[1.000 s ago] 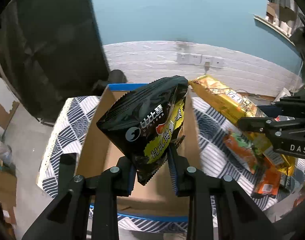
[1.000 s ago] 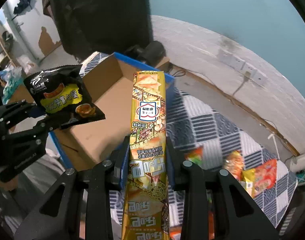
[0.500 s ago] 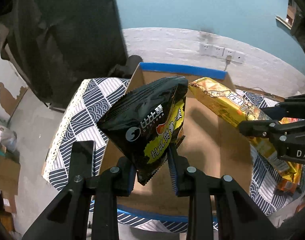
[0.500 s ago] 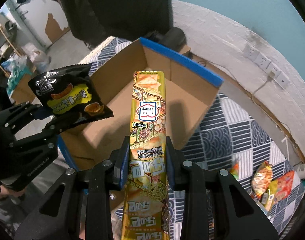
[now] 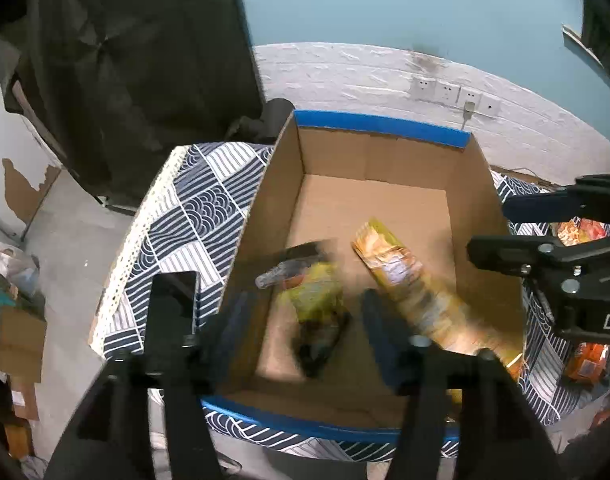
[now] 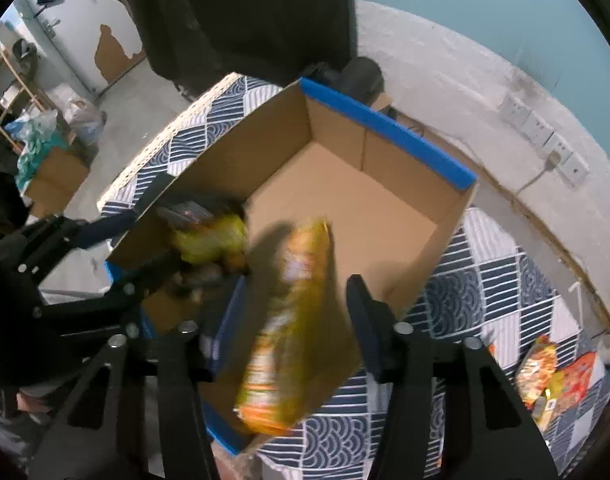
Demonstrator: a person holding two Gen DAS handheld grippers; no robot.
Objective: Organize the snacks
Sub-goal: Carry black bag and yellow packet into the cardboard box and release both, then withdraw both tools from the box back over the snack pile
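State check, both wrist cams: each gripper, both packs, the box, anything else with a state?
left gripper: open, holds nothing
right gripper: open, holds nothing
black pack: released, motion-blurred, inside the box
gold pack: released, blurred, tilted, over the box's near right corner
box: open-topped, on the cloth
loose snacks: on the cloth, outside the box
phone: screen dark, lying beside the box

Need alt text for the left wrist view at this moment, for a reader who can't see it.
Open left gripper above a cardboard box; a blurred black-and-yellow snack bag and long gold packet are inside it. The right gripper enters from the right over a patterned tablecloth.
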